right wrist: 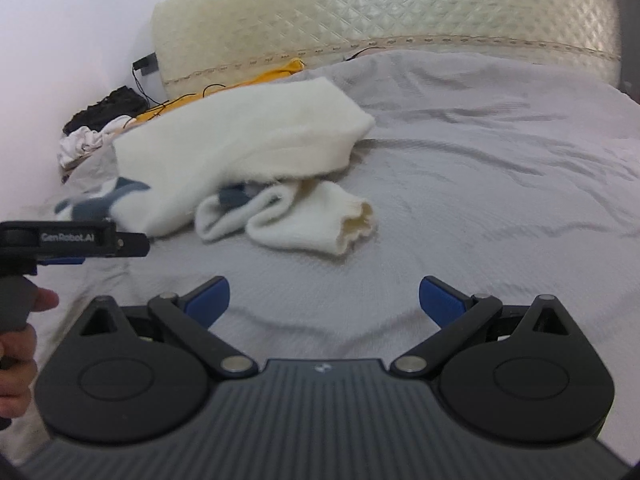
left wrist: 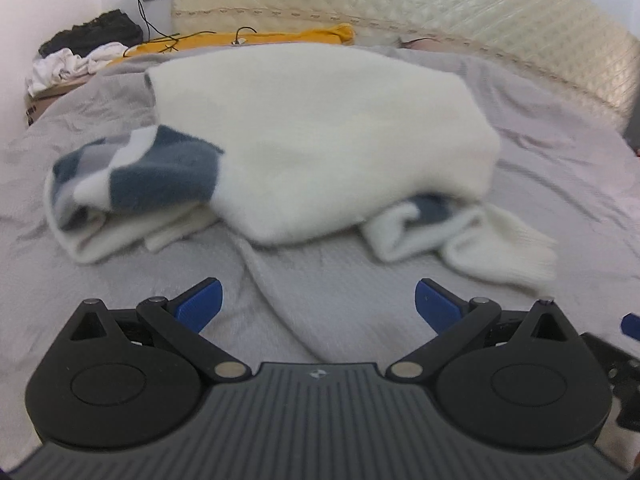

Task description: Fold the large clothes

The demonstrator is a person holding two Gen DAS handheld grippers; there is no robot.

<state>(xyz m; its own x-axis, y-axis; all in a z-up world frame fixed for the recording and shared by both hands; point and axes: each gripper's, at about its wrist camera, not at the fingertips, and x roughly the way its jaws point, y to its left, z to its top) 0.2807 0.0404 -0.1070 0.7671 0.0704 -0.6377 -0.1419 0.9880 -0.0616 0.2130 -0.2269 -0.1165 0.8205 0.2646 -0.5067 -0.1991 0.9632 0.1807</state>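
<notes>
Left claw (left wrist: 318, 300): wide, empty, above the grey bedsheet (left wrist: 304, 280).
Right claw (right wrist: 324, 298): wide, empty.
Sweater (left wrist: 320, 136): cream knit with blue-grey checks, roughly folded mid-bed, one cuff (right wrist: 352, 228) sticking out.
Headboard (right wrist: 380, 12): quilted cream.

There is one fluffy white sweater with blue patches (left wrist: 320, 140), and one of its sleeve cuffs (right wrist: 352, 224) shows. There are two black tools with blue tips: the left tool (left wrist: 318, 304) and the right tool (right wrist: 324, 300). One grey bed sheet (right wrist: 500, 184), one cream quilted mattress (right wrist: 380, 16), one yellow cloth (left wrist: 320, 34), one hand (right wrist: 18, 344).
</notes>
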